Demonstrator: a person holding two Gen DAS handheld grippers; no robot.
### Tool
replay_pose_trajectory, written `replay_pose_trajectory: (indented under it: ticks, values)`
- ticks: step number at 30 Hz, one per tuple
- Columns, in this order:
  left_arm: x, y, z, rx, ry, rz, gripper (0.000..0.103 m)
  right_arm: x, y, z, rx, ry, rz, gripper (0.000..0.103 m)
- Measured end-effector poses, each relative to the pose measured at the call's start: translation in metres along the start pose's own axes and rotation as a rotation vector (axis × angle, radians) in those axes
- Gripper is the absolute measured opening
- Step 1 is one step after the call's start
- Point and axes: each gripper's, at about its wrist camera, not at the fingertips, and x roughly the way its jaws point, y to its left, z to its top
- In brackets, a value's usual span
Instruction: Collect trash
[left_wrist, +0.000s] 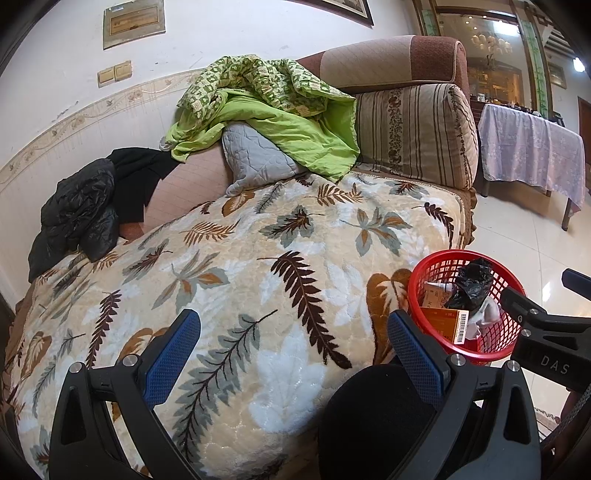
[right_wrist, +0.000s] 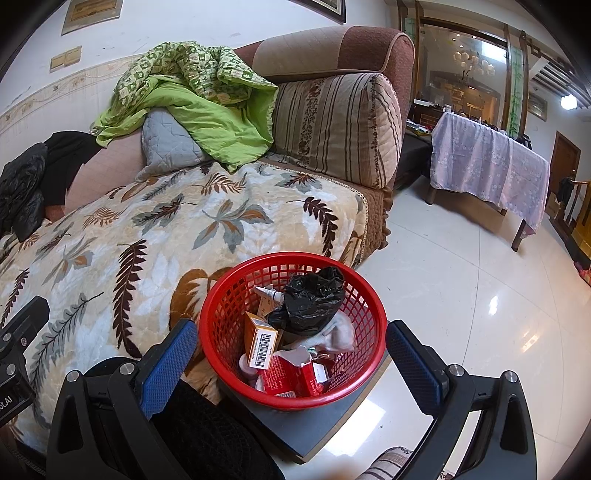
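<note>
Left wrist view: the left gripper (left_wrist: 293, 350) is held above a sofa seat draped w/ a plush leaf-print blanket (left_wrist: 258, 266), jaws spread wide, nothing between the blue ribbed pads. No loose trash can be made out on the blanket from here. A red plastic mesh basket (left_wrist: 436, 264) is seen at lower right, just beside the sofa's edge, already loaded: a crumpled black plastic bag (left_wrist: 471, 282) and an orange carton w/ barcode (left_wrist: 445, 326). A rumpled green quilt (left_wrist: 266, 110) and a black puffer jacket (left_wrist: 81, 210) are left at the back of the seat.

Right wrist view: the right gripper (right_wrist: 291, 352) is held over the basket (right_wrist: 236, 354), jaws likewise apart and empty, one finger to each side of the rim. The basket is set on a dark flat board (right_wrist: 306, 428) above glossy tiled floor. Inside, a small dropper bottle (right_wrist: 267, 293), torn red packaging (right_wrist: 291, 376) and soft grey-white wadding are also seen.

Collection is judged near done or done; next, a scan of the seat for leftovers would be called for, approx. none being visible now.
</note>
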Motion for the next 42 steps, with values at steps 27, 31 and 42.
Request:
replay_pose_trajectory:
  ticks: [27, 31, 42]
  values:
    - [0.003, 0.004, -0.011, -0.014, 0.013, -0.012, 0.101, 0.010, 0.010, 0.000, -0.044, 0.022, 0.009, 0.103]
    - [0.005, 0.011, -0.016, -0.047, 0.030, -0.013, 0.101, 0.015, 0.018, 0.008, -0.084, -0.003, 0.024, 0.103]
    - [0.045, 0.145, -0.045, -0.372, 0.198, 0.229, 0.101, 0.074, 0.155, 0.068, -0.298, 0.067, 0.301, 0.103]
